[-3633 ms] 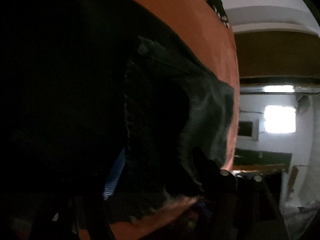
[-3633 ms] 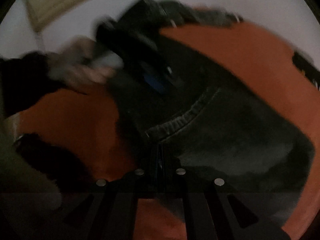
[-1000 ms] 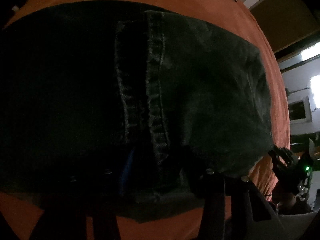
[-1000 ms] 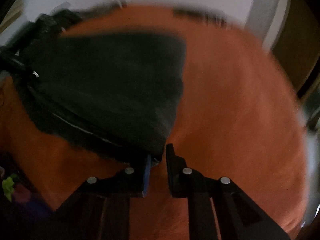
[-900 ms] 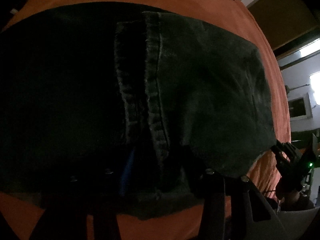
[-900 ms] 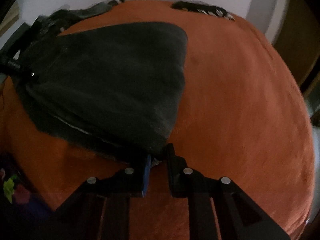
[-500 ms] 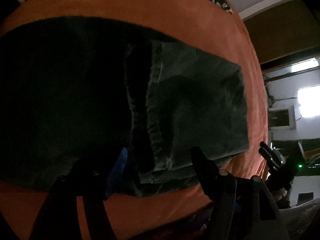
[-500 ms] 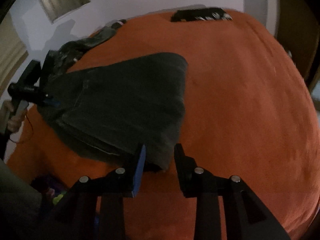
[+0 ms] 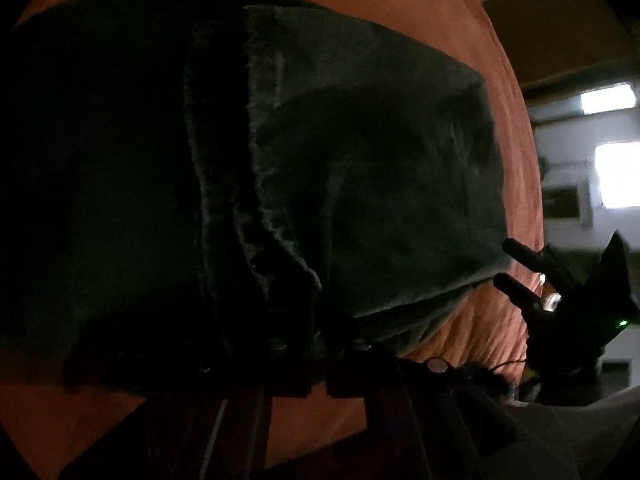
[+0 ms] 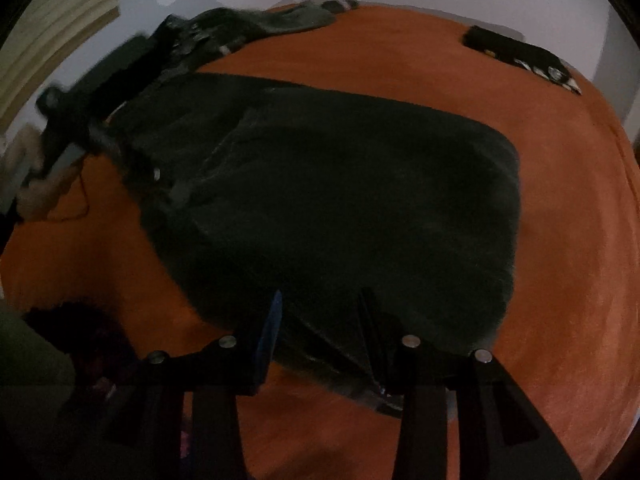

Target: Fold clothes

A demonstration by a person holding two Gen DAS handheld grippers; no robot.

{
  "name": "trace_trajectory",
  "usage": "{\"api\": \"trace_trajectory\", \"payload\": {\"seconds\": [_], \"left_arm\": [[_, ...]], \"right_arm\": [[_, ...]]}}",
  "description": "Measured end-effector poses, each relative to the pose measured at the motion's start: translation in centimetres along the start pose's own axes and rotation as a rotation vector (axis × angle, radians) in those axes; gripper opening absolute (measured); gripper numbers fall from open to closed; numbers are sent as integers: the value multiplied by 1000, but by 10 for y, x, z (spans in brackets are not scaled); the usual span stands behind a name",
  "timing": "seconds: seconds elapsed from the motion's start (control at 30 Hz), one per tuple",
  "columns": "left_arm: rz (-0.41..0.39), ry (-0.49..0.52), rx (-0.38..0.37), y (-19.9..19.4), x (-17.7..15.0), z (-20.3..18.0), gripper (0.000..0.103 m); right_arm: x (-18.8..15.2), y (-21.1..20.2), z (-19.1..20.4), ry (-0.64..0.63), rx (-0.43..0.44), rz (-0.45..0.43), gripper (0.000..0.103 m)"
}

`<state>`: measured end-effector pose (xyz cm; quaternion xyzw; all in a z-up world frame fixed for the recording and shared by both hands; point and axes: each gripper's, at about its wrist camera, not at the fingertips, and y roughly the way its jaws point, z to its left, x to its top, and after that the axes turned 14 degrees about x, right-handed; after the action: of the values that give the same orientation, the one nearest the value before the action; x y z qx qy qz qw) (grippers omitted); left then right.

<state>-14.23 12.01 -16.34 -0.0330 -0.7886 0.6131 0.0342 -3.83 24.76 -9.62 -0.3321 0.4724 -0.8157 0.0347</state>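
The left claw [image 9: 318, 344] is pressed together on the near hem of the folded dark jeans [image 10: 340, 200] on the orange bed [image 10: 560, 240]. The right claw [image 10: 320, 320] is opening, its pads clear of the denim. Next seems another fold, needing a fresh right grip.

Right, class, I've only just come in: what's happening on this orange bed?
A person is folding dark jeans on an orange bedspread, a handheld gripper in each hand. The left gripper is shut at the near edge of the jeans, by the seams. The right gripper is opening over the other edge, nothing pinched. The jeans lie folded in a flat block; more clothes wait behind.
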Motion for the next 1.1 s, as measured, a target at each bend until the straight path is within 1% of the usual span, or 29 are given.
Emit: {"api": "trace_trajectory", "payload": {"seconds": [0.07, 0.13, 0.17, 0.23, 0.3, 0.33, 0.37, 0.4, 0.43, 0.47, 0.5, 0.53, 0.57, 0.6, 0.63, 0.67, 0.7, 0.77, 0.8, 0.83, 0.87, 0.9, 0.97, 1.0, 1.03, 1.07, 1.1], "left_arm": [[-21, -23, -3, -10, -8, 6, 3], [-42, -25, -7, -23, -16, 12, 3], [-38, -19, -8, -16, -10, -2, 3], [-8, 13, 17, -13, -7, -2, 5], [16, 20, 55, -1, -1, -10, 6], [26, 16, 50, -9, -7, 3, 13], [33, 18, 34, -12, -9, 8, 19], [39, 19, 17, -16, -11, 14, 43], [46, 21, 0, -19, -13, 19, 73], [52, 23, -16, -23, -15, 24, 80], [33, 35, 2, -22, -15, 20, 80], [14, 48, 22, -20, -14, 17, 71], [0, 69, 57, -21, -14, 18, 54], [-14, 87, 114, -20, -16, 16, 27], [-38, 102, 127, -23, -20, 16, 24], [-57, 100, 100, -29, -23, 16, 16], [-57, 104, 85, -33, -26, 17, 13], [-61, 130, 98, -41, -32, 16, 13], [-52, 141, 99, -42, -34, 17, 12], [-40, 154, 98, -38, -37, 13, 12], [-28, 168, 97, -34, -39, 10, 12], [-22, 185, 105, -31, -41, 7, 12], [-5, 207, 112, -25, -44, 6, 12], [4, 211, 110, -22, -43, 7, 15], [7, 211, 120, -22, -39, -2, 17], [11, 211, 129, -21, -35, -10, 20], [13, 211, 138, -21, -31, -19, 34]], "right_arm": [[0, -6, -9, 28, -46, -32, 38], [-2, -17, -20, 61, -96, -74, 38], [-5, -26, -28, 80, -111, -95, 38], [-8, -32, -45, 131, -128, -116, 38], [-11, -33, -58, 185, -129, -120, 38], [-12, -33, -64, 212, -123, -121, 38], [-13, -36, -69, 234, -113, -130, 38], [-14, -38, -72, 244, -106, -138, 38], [-15, -41, -75, 252, -103, -144, 38], [-14, -42, -76, 254, -108, -147, 40], [-12, -40, -75, 252, -113, -147, 47], [-10, -37, -74, 248, -123, -149, 52], [-8, -36, -74, 246, -139, -154, 52], [-7, -35, -74, 249, -153, -162, 52], [-5, -35, -74, 253, -165, -175, 52], [-5, -39, -74, 256, -171, -196, 52], [-4, -43, -74, 255, -173, -218, 52], [2, -50, -72, 231, -166, -264, 52], [7, -49, -72, 220, -162, -269, 48], [14, -46, -74, 211, -155, -264, 39], [21, -40, -80, 211, -144, -243, 20], [26, -33, -88, 223, -142, -219, 7], [33, -4, -110, 277, -125, -141, 6], [27, 12, -123, 308, -112, -103, 2], [21, 27, -136, 340, -99, -65, 0], [16, 37, -145, 364, -86, -47, 0], [13, 37, -147, 373, -74, -72, 0]]}}
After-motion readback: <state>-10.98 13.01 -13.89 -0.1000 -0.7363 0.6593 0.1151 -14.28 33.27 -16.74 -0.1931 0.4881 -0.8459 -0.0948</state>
